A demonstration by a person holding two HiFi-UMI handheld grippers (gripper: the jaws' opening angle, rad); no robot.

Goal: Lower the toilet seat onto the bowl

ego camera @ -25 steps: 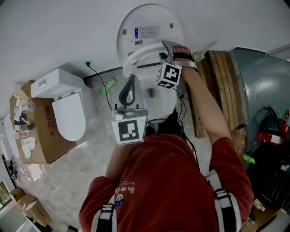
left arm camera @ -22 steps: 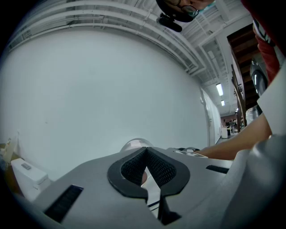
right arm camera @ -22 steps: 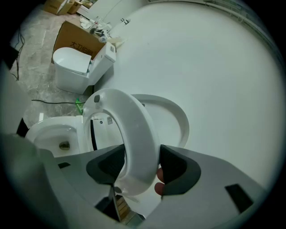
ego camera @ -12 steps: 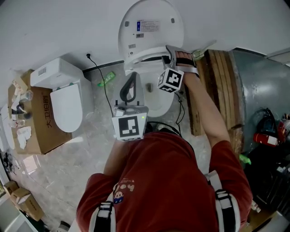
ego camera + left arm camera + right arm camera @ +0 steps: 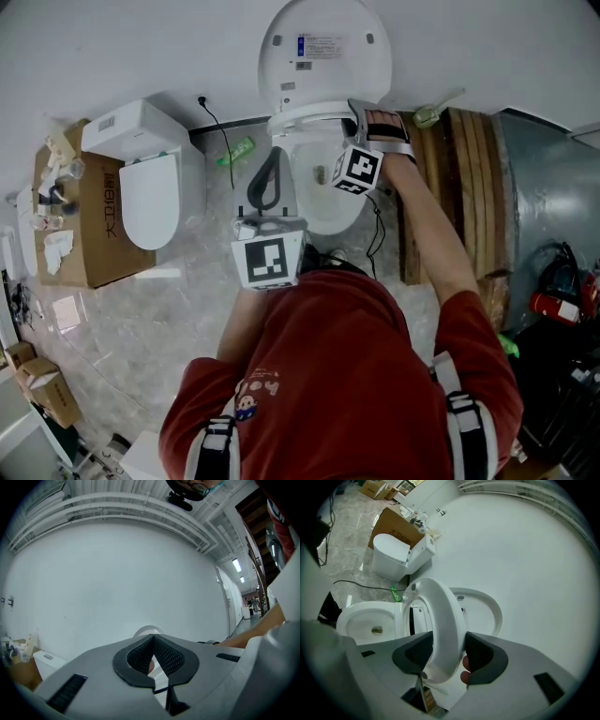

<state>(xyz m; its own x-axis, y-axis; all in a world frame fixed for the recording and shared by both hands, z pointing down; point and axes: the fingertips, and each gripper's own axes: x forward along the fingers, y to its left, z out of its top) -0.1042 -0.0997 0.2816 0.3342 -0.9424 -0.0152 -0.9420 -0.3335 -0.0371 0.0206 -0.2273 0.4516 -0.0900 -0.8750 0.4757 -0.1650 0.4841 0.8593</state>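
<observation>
The light is bright and even, with only soft shadows. Both gripper views bend strongly toward dark edges. Ceiling lamps (image 5: 236, 565) glare above and right of the jaws of the left gripper (image 5: 153, 639).

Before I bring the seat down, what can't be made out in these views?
- Head view: lid label print, too small to read.
- Head view: floor before the toilet bowl, covered by the person's shoulders.
- Left gripper view: the bowl, behind the left gripper's own body; only the lid's top shows.
</observation>
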